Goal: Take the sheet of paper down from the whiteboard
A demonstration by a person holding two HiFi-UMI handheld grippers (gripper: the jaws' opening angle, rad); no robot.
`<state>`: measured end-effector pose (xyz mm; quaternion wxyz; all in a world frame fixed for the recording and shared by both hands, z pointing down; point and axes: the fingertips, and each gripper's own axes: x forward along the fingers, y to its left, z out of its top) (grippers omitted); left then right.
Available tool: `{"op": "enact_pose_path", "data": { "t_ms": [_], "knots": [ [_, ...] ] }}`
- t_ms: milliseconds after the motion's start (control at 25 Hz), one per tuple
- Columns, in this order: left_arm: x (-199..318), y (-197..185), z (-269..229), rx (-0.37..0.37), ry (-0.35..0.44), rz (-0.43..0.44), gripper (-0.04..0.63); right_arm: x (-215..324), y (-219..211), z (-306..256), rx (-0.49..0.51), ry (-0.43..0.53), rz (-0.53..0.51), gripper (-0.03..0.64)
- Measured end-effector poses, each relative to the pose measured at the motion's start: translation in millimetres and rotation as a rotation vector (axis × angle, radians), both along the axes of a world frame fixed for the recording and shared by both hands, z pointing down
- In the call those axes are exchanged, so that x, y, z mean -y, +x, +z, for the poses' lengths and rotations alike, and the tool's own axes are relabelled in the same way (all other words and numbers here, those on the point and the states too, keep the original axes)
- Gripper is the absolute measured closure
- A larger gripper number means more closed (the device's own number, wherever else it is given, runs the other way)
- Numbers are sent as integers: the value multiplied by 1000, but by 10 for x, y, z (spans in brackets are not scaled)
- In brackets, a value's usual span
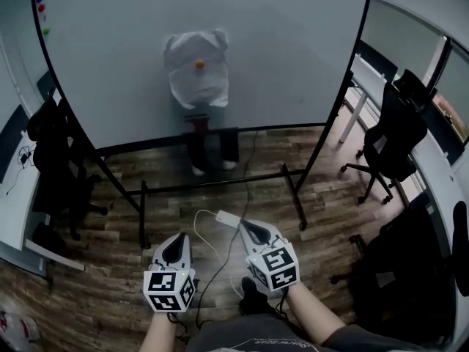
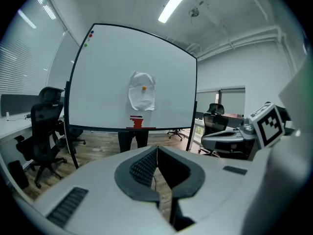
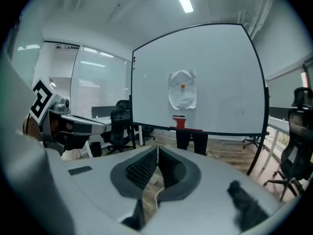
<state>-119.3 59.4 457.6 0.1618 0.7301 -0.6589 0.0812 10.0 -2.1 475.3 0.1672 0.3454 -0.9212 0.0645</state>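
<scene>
My left hand-held gripper (image 1: 180, 237) and right hand-held gripper (image 1: 245, 226) are held side by side above the wood-plank floor (image 1: 330, 218), each with its jaws together and nothing between them. A white power strip (image 1: 227, 217) lies on the floor just ahead. Well beyond stands the large black-framed whiteboard (image 1: 293, 50). The crumpled white sheet of paper (image 1: 196, 83) hangs near its middle, with a small orange magnet (image 1: 199, 64) on it.
</scene>
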Motion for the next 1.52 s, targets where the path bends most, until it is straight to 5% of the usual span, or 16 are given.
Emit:
{"op": "enact_pose_path", "data": {
  "t_ms": [520, 960, 1520],
  "knots": [
    [1165, 55, -64, 38, -14, -124, 580, 1375, 91, -35, 44, -28, -91, 592],
    [1499, -28, -97, 49, -20, -192, 580, 1953, 15, 1, 78, -50, -116, 592],
    [2549, -403, -318, 52, 52, -9, 580, 2598, -396, -54, 96, -72, 12, 592]
  ]
}}
